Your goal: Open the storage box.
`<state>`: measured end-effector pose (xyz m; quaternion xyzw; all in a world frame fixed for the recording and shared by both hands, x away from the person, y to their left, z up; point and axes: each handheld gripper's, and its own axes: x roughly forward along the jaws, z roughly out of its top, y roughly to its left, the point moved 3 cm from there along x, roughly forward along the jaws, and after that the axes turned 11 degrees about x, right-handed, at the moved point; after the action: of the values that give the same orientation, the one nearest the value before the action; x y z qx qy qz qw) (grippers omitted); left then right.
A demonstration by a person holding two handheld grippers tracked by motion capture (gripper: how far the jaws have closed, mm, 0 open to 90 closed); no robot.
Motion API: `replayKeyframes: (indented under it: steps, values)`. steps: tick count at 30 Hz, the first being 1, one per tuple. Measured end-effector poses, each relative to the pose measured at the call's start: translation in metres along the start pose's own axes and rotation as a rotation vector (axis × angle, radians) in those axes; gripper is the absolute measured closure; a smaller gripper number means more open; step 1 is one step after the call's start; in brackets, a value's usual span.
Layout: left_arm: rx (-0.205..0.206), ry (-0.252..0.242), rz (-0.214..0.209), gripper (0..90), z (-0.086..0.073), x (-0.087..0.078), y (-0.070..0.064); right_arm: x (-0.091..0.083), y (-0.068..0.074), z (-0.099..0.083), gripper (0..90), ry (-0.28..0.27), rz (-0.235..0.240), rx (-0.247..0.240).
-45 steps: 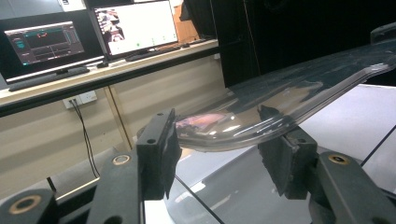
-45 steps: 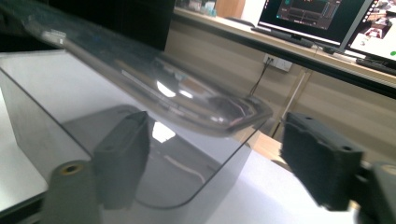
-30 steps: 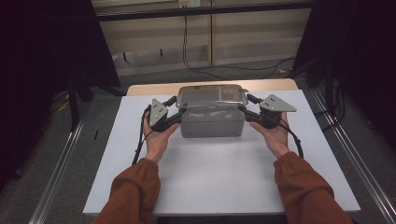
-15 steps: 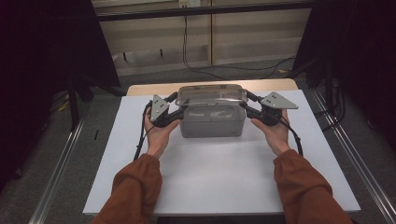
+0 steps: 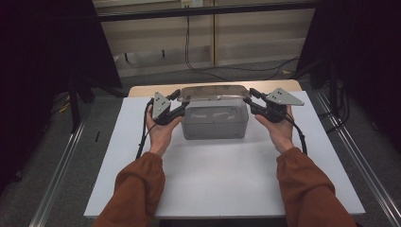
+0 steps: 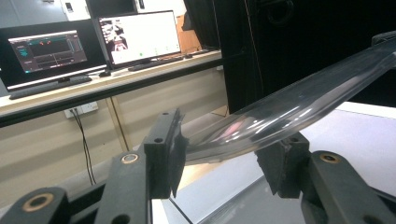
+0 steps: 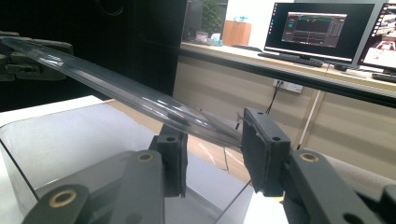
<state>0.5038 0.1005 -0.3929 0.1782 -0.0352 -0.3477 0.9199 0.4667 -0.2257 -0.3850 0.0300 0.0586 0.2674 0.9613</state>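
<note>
A clear plastic lid (image 5: 213, 92) hangs level just above a clear, grey-tinted box (image 5: 215, 122) at the back middle of the white table. My left gripper (image 5: 182, 101) is shut on the lid's left end, and my right gripper (image 5: 249, 98) is shut on its right end. In the left gripper view the lid (image 6: 289, 107) runs away from between the pads of that gripper (image 6: 219, 158). In the right gripper view the lid (image 7: 130, 95) ends between the pads of that gripper (image 7: 212, 156), with the open box (image 7: 70, 140) below it.
The white tabletop (image 5: 213, 184) lies bare in front of the box. Metal rails (image 5: 61, 170) run along both sides of the table. Behind it are a low wall with cables (image 5: 189, 52) and a desk with monitors (image 6: 140, 35).
Both grippers have risen slightly with the lid held between them, so the lid sits a little higher over the box. The box has not moved.
</note>
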Motion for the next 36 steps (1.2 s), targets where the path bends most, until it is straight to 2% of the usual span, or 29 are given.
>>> replayKeyframes:
  steps: [5, 10, 12, 14, 19, 26, 31, 36]
  values:
    - [-0.020, -0.012, 0.007, 53.2, 0.000, 0.003, 0.002, 0.002, -0.002, 0.004, 61.8, -0.005, 0.001, 0.004]
    - [-0.027, -0.005, 0.005, 54.1, 0.004, 0.006, 0.008, 0.005, -0.003, 0.009, 62.4, -0.014, -0.001, 0.010]
    - [-0.046, 0.003, 0.000, 53.7, 0.004, 0.007, 0.009, 0.006, -0.003, 0.010, 62.4, -0.020, -0.001, 0.004]
    - [-0.056, 0.003, -0.009, 53.6, 0.004, 0.007, 0.010, 0.006, -0.004, 0.010, 62.2, -0.019, -0.001, 0.018]
    - [-0.065, 0.010, -0.005, 53.9, 0.002, 0.010, 0.012, 0.008, -0.006, 0.009, 62.2, -0.018, -0.002, 0.015]
    - [-0.060, 0.013, 0.000, 53.6, 0.005, 0.014, 0.018, 0.013, -0.008, 0.017, 63.0, -0.032, -0.001, 0.031]
    - [-0.065, 0.022, 0.004, 53.6, 0.002, 0.017, 0.020, 0.015, -0.010, 0.020, 63.8, -0.036, 0.000, 0.032]
    - [-0.047, 0.039, 0.007, 55.0, -0.001, 0.023, 0.024, 0.018, -0.012, 0.023, 64.3, -0.045, 0.000, 0.039]
